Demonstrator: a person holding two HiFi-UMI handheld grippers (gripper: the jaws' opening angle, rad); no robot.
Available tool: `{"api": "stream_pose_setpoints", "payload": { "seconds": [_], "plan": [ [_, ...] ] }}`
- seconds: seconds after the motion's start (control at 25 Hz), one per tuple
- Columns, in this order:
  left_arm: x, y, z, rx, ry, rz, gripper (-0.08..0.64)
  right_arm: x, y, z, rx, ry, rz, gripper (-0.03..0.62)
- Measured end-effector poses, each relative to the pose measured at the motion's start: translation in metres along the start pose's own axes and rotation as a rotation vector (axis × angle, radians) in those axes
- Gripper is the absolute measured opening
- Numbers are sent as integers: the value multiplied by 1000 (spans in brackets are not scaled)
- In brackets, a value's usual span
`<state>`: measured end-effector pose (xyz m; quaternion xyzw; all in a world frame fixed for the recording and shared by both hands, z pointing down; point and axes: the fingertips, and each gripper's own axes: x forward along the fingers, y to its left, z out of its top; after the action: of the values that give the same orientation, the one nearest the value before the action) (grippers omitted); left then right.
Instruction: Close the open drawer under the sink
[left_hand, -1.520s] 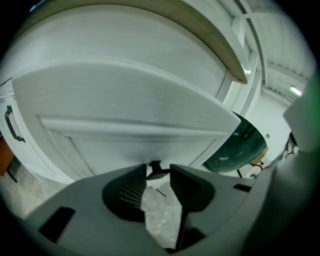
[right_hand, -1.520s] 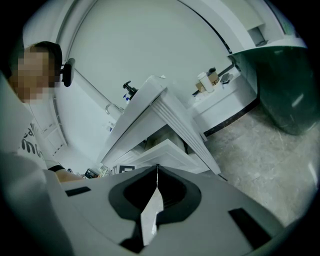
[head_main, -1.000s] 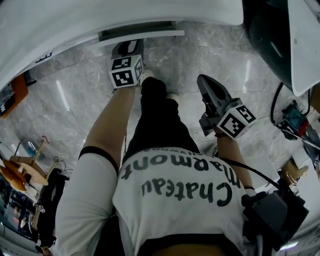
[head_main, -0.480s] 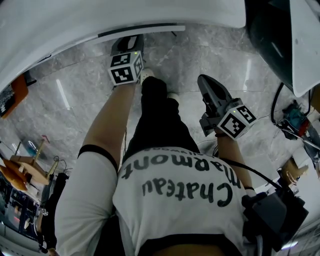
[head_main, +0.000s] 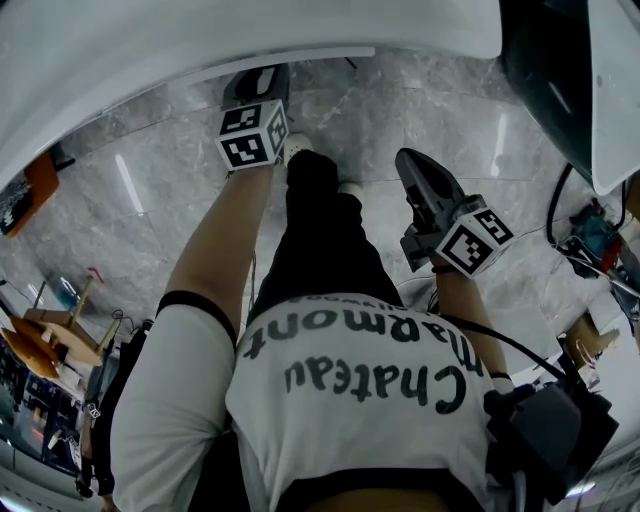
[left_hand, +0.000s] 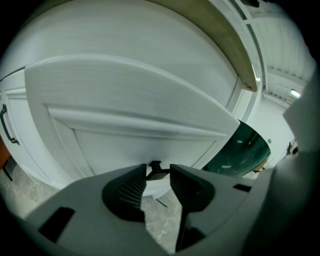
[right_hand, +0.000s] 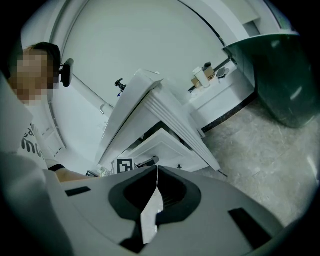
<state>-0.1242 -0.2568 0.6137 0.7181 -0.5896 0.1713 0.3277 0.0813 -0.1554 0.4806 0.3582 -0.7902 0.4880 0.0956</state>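
Note:
The white drawer (head_main: 300, 60) shows only as a thin front edge under the white counter (head_main: 150, 50), almost flush with it. My left gripper (head_main: 258, 82) reaches straight to that front. In the left gripper view the drawer front (left_hand: 130, 145) fills the frame, and the left gripper (left_hand: 157, 172) has its jaws a little apart, closed on the small dark drawer handle (left_hand: 155, 166). My right gripper (head_main: 402, 158) hangs over the floor to the right, away from the cabinet. In its own view the right gripper (right_hand: 156, 172) has its jaws pressed together and empty, with the drawer (right_hand: 165, 145) beyond.
The floor is grey marble (head_main: 150, 200). A dark green tub (head_main: 545, 70) stands at the right beside the cabinet. Cables and tools (head_main: 590, 240) lie at the far right, and wooden pieces (head_main: 45, 335) at the left. The person's leg (head_main: 315, 240) stands between the grippers.
The drawer front has slid in under the counter, from clearly sticking out to nearly flush. My left gripper moved forward with it. The right gripper stayed put.

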Motion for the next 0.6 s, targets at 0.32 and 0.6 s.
{"api": "stream_pose_setpoints", "payload": {
  "seconds": [0.32,0.6],
  "plan": [
    [3,1,9,0,-24,0,141,4,0,-4,17,18,6,12],
    [6,3,12,-4,-30,3,141,6,-3,-6,33,23,8,12]
  ]
}}
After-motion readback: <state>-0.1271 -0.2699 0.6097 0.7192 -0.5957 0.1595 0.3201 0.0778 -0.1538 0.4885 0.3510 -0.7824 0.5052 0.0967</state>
